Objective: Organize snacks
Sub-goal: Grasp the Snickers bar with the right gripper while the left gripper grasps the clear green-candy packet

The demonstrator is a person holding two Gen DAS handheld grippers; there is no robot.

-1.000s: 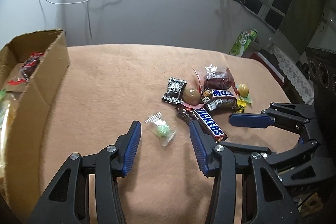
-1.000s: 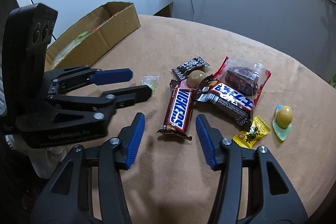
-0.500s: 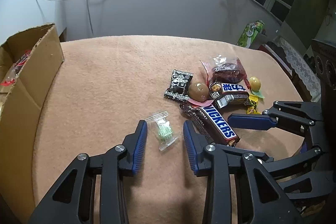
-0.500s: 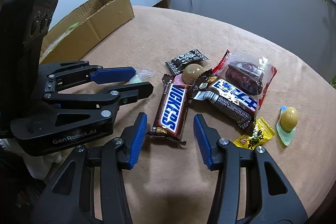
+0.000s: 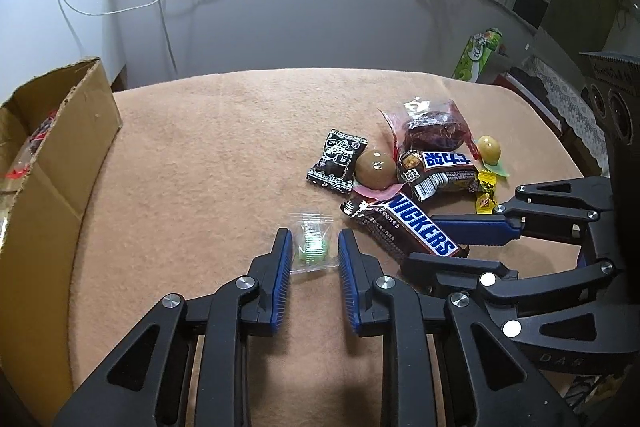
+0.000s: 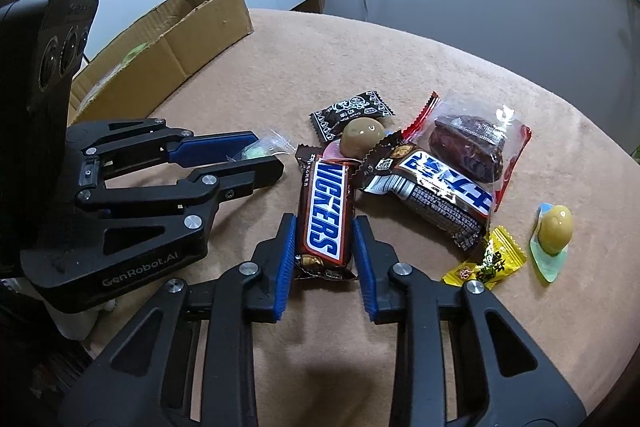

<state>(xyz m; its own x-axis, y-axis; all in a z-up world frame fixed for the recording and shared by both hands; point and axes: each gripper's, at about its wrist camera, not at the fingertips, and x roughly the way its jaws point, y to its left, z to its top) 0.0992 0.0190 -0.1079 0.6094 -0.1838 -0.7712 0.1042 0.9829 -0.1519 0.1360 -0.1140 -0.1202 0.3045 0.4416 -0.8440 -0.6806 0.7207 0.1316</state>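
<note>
A small clear packet with a green candy lies on the tan cloth between the fingers of my left gripper. Those jaws are closing, and their pads stand just off the wrapper's edges. The Snickers bar lies lengthwise in my right gripper, whose jaws are closing with both blue pads against the bar's sides near its close end. In the right wrist view the left gripper sits to the left of the bar. The right gripper reaches in from the right in the left wrist view.
An open cardboard box with some snacks stands at the left edge of the cloth-covered table. Beyond the bar lie a black packet, a second chocolate bar, a red-edged packet, a yellow candy and a round sweet.
Both pairs of jaws have narrowed. The left now closely flanks the green candy packet, and the right has come in onto the Snickers bar. Neither hand has shifted much.
</note>
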